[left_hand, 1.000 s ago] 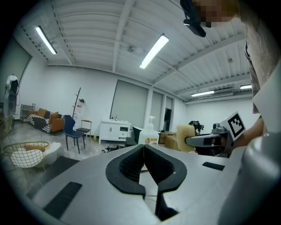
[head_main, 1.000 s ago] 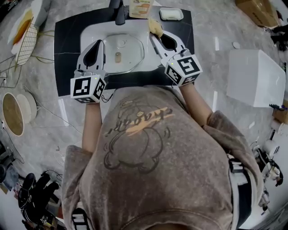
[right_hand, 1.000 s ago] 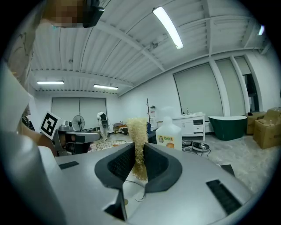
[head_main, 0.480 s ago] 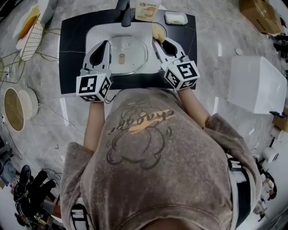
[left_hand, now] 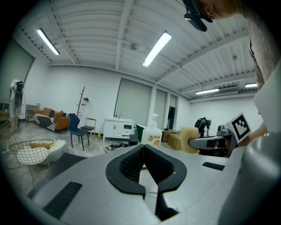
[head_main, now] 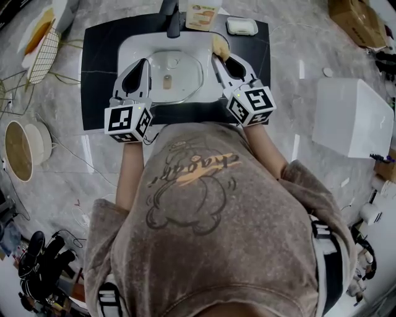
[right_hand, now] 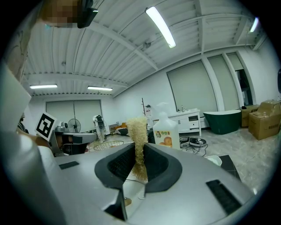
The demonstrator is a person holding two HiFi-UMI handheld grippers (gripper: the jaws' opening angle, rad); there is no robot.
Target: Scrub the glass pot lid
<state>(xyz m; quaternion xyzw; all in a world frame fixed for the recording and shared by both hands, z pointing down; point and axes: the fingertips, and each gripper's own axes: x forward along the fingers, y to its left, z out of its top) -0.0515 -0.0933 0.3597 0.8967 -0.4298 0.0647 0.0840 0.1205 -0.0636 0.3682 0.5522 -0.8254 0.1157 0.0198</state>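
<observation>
The glass pot lid point(head_main: 179, 74) lies flat in the white sink point(head_main: 127, 46), its knob point(head_main: 167, 79) facing up. My left gripper point(head_main: 144, 62) hovers over the lid's left rim, shut with nothing between its jaws point(left_hand: 143, 147). My right gripper point(head_main: 216, 54) is at the sink's right edge, shut on a yellow loofah sponge point(head_main: 218, 43). In the right gripper view the sponge point(right_hand: 137, 129) sticks up past the gripper point(right_hand: 139, 151), pinched between the pads. The lid is hidden in both gripper views.
A faucet point(head_main: 170, 15), a soap bottle point(head_main: 202, 13) and a soap dish point(head_main: 242, 25) stand behind the sink on the black counter point(head_main: 99, 74). A white box point(head_main: 349, 117) is on the right. A wire basket point(head_main: 42, 52) and a round bowl point(head_main: 21, 151) lie at left.
The head view shifted slightly. Both grippers stay in much the same places over the sink, the right still holding the sponge.
</observation>
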